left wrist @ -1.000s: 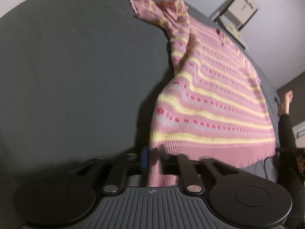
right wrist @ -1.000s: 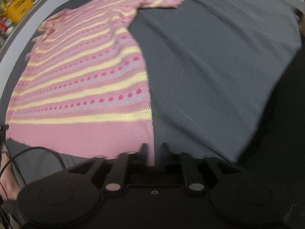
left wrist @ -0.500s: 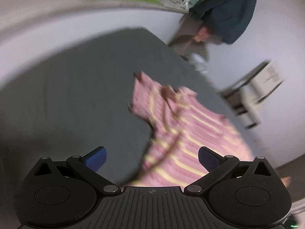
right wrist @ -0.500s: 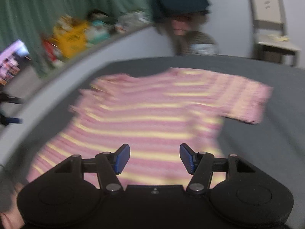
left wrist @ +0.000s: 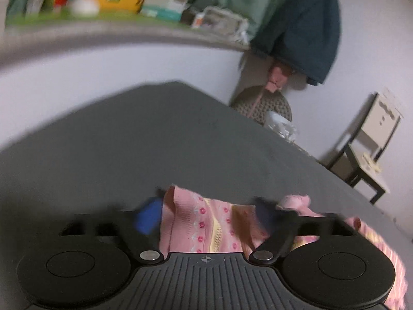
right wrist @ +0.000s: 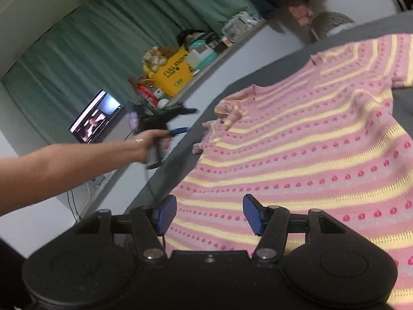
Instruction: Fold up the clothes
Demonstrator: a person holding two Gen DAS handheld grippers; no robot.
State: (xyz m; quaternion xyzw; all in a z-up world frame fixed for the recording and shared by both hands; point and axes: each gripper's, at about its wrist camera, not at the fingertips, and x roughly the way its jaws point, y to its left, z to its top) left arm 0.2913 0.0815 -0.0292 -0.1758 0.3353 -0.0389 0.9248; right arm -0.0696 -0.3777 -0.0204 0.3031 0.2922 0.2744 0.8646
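Left claw (left wrist: 207,218) spread, sweater (left wrist: 204,226) sleeve between fingers.

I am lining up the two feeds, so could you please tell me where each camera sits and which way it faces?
Left wrist: sits behind the open left gripper, low over the grey bed, facing a sleeve of the pink striped sweater, shelf and chair beyond.
Right wrist: sits behind the open right gripper, above the sweater's body, facing the curtain; shows the person's left hand.
Shared: sweater, bed.
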